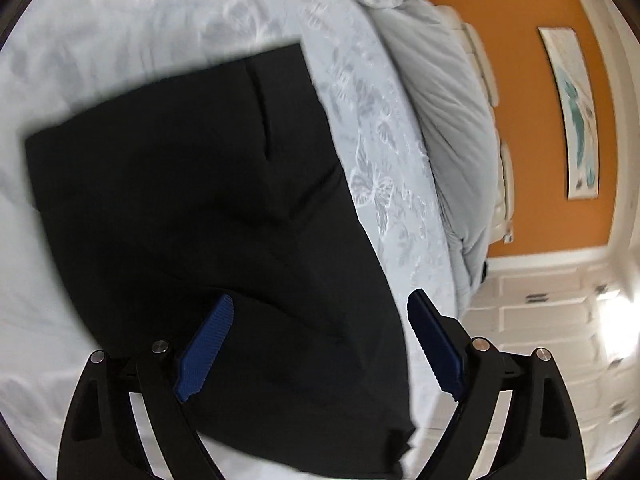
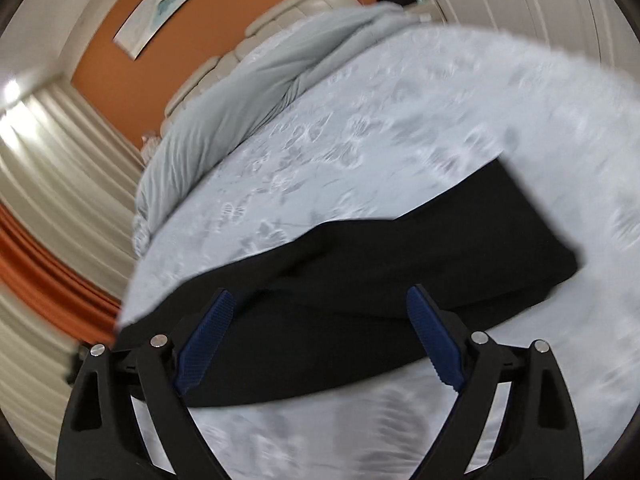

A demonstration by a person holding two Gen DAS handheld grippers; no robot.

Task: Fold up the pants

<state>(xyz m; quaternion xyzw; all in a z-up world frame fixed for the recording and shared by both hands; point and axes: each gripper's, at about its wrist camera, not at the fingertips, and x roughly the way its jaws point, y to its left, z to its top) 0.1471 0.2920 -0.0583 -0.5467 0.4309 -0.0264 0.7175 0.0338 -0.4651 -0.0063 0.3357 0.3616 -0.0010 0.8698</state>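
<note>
**A:** Two grippers, both spread wide and holding nothing. The left gripper (image 1: 320, 350) hovered above the black pants (image 1: 208, 216), its blue pads (image 1: 206, 346) well apart, one over the cloth and the other past its edge. The right gripper (image 2: 320, 346) hung likewise over the pants (image 2: 360, 280), fingers apart and nothing between them.

**B:** And where did the garment lie?

**A:** Flat on the bed's pale butterfly-print sheet (image 1: 132, 28), already doubled into a broad dark slab, with a seam or pocket line showing near its far end. One corner trailed toward the mattress edge at the bottom of the left wrist view.

**B:** Why were the jaws held so wide?

**A:** Probably in readiness to take a hem or corner for a further fold; whether either pad touched the fabric could not be told, and both views were blurred.

**B:** What surrounded it?

**A:** A bunched grey duvet (image 2: 256, 84) lay along the far side of the sheet, well apart from the pants; beyond it were an orange wall (image 1: 528, 92), a framed picture (image 1: 572, 112) and curtains (image 2: 60, 184). Nothing lay on the pants or obstructed them.
</note>
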